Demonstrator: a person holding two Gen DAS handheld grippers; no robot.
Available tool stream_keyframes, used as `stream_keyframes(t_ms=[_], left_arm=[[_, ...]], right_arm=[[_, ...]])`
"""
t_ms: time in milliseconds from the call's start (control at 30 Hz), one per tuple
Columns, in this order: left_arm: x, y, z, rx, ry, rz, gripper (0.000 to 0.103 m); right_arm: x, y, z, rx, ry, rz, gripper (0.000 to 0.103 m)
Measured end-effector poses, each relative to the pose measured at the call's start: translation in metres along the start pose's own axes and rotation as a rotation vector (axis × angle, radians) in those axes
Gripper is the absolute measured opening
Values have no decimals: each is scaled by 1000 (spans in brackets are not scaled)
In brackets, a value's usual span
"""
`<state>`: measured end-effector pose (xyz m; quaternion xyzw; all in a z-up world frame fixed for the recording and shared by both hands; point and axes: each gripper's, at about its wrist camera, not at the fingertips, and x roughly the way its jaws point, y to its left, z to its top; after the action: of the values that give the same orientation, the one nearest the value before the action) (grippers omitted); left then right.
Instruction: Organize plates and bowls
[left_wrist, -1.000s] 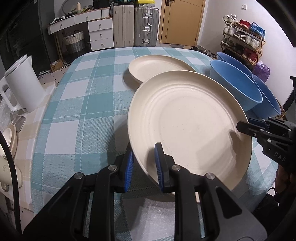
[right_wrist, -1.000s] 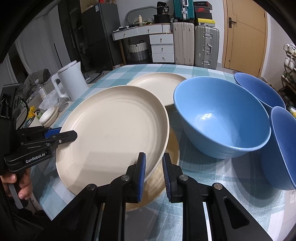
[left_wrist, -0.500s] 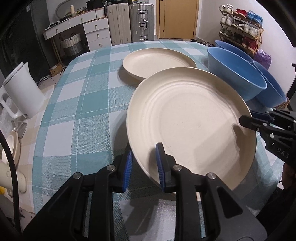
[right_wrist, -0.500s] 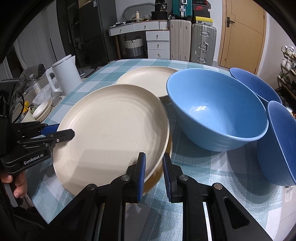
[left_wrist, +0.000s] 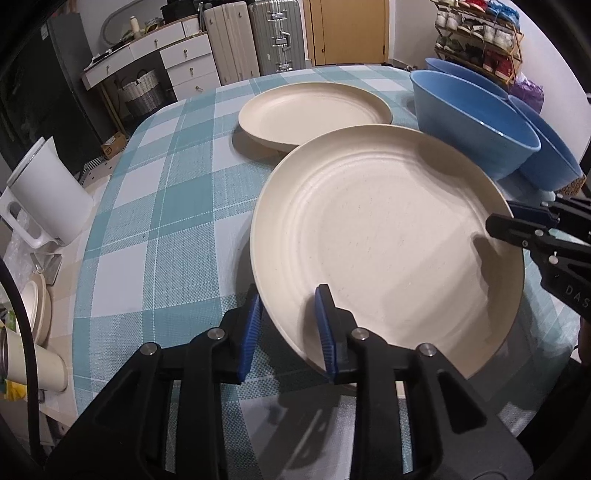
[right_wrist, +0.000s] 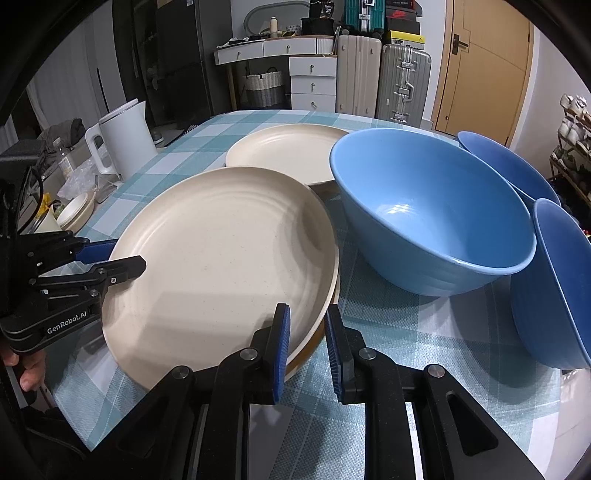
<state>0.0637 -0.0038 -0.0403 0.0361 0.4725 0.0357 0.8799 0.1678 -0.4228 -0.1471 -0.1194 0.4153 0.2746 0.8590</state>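
A large cream plate (left_wrist: 388, 236) (right_wrist: 225, 258) sits low over the checked tablecloth, on a second plate whose brown edge shows under it (right_wrist: 314, 347). My left gripper (left_wrist: 288, 328) (right_wrist: 110, 258) is shut on its near rim. My right gripper (right_wrist: 306, 347) (left_wrist: 517, 221) is shut on the opposite rim. Another cream plate (left_wrist: 314, 110) (right_wrist: 291, 155) lies further back. A light blue bowl (right_wrist: 428, 210) (left_wrist: 476, 125) stands right of the plates, with two darker blue bowls, one beside it (right_wrist: 554, 295) and one behind it (right_wrist: 506, 166).
A white kettle (left_wrist: 44, 195) (right_wrist: 125, 140) stands on a side counter left of the table (left_wrist: 147, 221). Small dishes and a cup (left_wrist: 33, 332) lie near it. Suitcases, drawers and a door stand behind the table. A shoe rack is at the right.
The held cream plate has come down from its tilted, raised position to lie nearly flat on the plate beneath. Both grippers stay on its rim.
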Motion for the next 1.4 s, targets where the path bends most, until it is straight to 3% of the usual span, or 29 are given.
stream_keyframes(t_ms=[400, 567, 700, 733, 800, 867, 1033, 1167, 1233, 1400], left_arm=[[4, 1, -1, -5, 5, -9, 27], [8, 6, -1, -40, 25, -63, 37], [9, 8, -1, -73, 40, -99, 42], [8, 10, -1, -81, 34, -103, 49], [4, 13, 1, -102, 21, -106, 63], [-3, 19, 3, -127, 0, -113, 79], [-15, 31, 13, -183, -26, -140, 81], [-24, 36, 22, -198, -45, -135, 91], [-30, 37, 26, -199, -62, -130, 102], [-42, 40, 38, -204, -98, -123, 102]], right_arm=[[5, -1, -2, -6, 3, -24, 22], [8, 2, -2, -14, 12, -23, 24], [8, 2, -1, -13, 17, 0, 32], [7, 2, -1, -11, 17, 3, 35], [3, 1, 1, 3, 9, 13, 51], [-2, -1, 1, 12, -4, 27, 57], [-18, -1, 6, 12, -45, 45, 81], [-32, 2, 13, 5, -81, 69, 90], [-39, 4, 18, -9, -100, 54, 94], [-55, 2, 35, -25, -136, 77, 98]])
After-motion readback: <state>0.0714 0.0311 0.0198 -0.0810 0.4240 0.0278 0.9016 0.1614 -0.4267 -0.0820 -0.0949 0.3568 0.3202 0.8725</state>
